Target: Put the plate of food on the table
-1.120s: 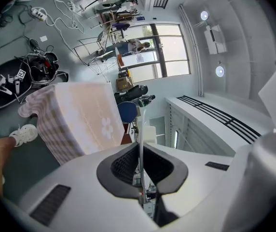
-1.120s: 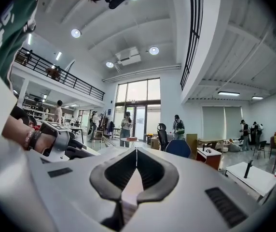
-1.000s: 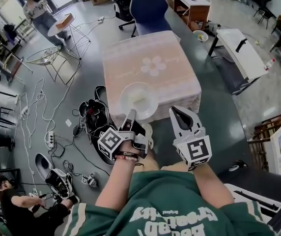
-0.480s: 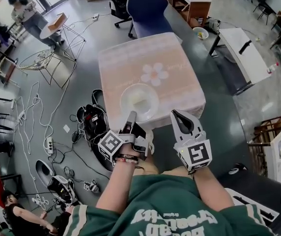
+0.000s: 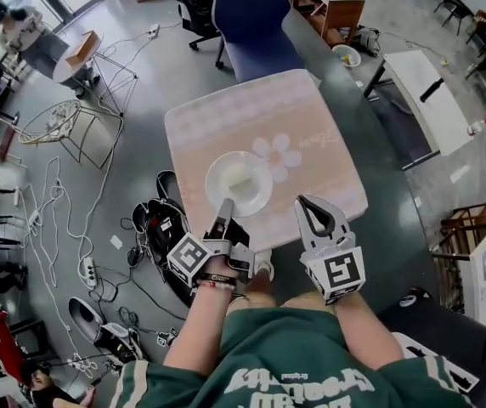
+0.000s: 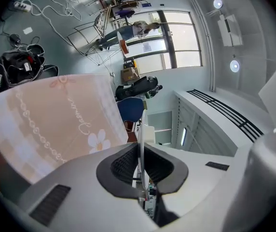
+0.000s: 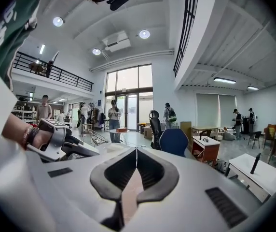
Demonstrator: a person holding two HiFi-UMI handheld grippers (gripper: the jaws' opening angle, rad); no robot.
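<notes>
Pink table (image 5: 226,126) below plate (image 5: 217,171), food (image 5: 241,180) indistinct (rim in L gripper (image 5: 225,204))

On plate (image 5: 239,182), food (image 5: 241,177) is too small & pale to be identified. Plate's near rim is covered by left hand-held gripper (image 5: 224,206); part of worktop's (image 5: 217,126) near edge is hidden behind it.

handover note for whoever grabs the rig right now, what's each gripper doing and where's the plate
left gripper: shut on the rim of the plate, which carries pale food.
right gripper: shut, empty, beside the plate at the table's near edge.
plate: over the near part of the table; whether it rests on the cloth I cannot tell.
Done: plate is at the table.
Left: lower it flat, open the left gripper, pull back.
</notes>
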